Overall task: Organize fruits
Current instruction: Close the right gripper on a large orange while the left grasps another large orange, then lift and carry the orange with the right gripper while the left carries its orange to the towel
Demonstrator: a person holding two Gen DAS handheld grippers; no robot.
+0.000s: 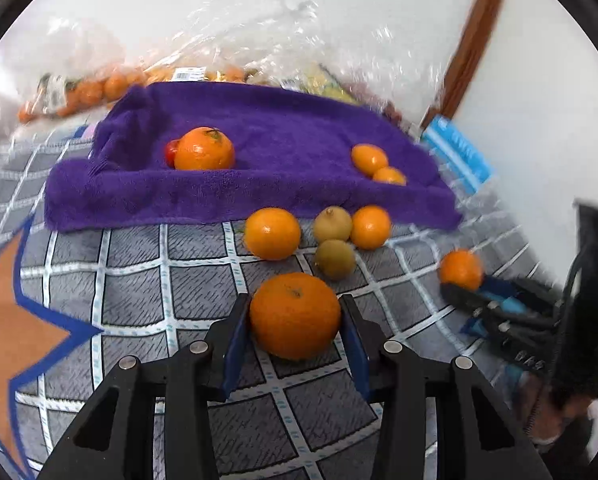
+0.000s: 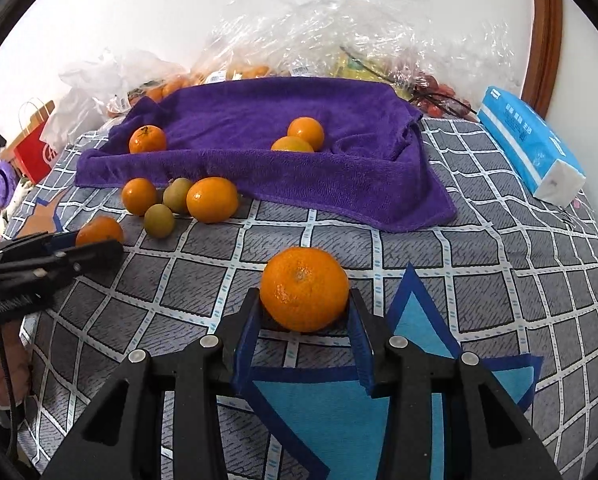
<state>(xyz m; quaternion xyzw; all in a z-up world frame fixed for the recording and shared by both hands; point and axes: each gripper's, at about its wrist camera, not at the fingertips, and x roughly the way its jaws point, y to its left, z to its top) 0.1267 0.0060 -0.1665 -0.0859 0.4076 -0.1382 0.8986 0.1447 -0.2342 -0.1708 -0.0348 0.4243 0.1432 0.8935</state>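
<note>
Left gripper [image 1: 295,316] clamped on an orange [image 1: 295,315] above the checked cloth [image 1: 139,280], right gripper [image 2: 303,300] clamped on another orange [image 2: 303,289], loose fruit [image 2: 179,200] before the purple towel [image 2: 259,160], three oranges on it

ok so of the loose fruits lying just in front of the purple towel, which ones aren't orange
The two small greenish-brown fruits, side by side between the two oranges at the purple towel's front edge. Every other loose fruit there is bright orange.
</note>
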